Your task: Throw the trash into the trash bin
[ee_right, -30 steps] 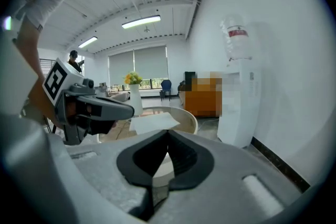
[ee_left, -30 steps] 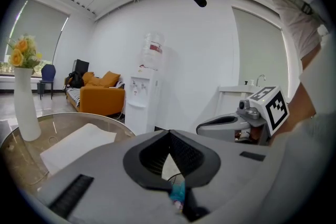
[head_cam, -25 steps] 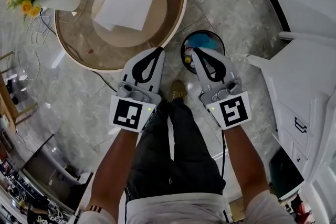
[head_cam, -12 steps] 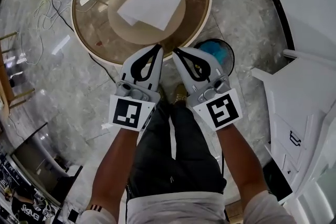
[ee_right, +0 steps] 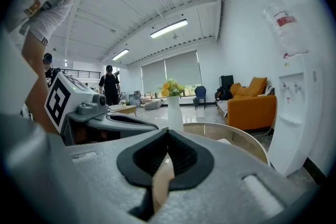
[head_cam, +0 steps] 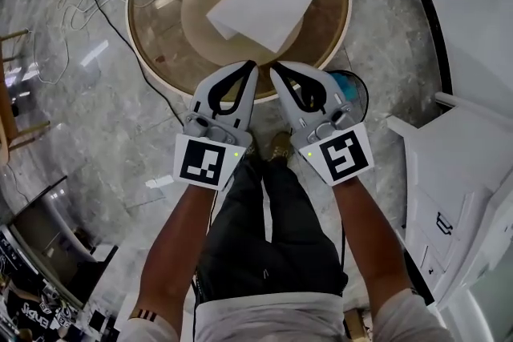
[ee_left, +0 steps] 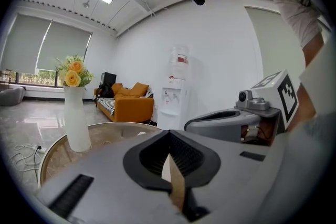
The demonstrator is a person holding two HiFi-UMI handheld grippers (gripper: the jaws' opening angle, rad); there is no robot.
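Underfoot, the pale marble floor carries a round glass tabletop, and centred on that lies a round tan board. Flat on the board, slightly askew, is a sheet of white paper. It is the only loose thing in sight, so it is probably the trash meant. The trash bin, with a blue liner, stands on the floor beside the tabletop's near right edge, mostly hidden behind the right hand-held gripper. Both tools hang by the near rim of the tabletop, tips close together, aimed toward the sheet and apart from it. The left hand-held gripper has its jaws pressed together with nothing between them, and the right one is likewise closed and empty. The paper should be very light, limp and easy to crease. It lies flush, so a pad cannot get under its middle. I judge a corner or free edge nearest the tools the best place to pinch, perhaps with the other tool steadying the sheet. A gentle grip should do, though the sheet may flutter when carried.
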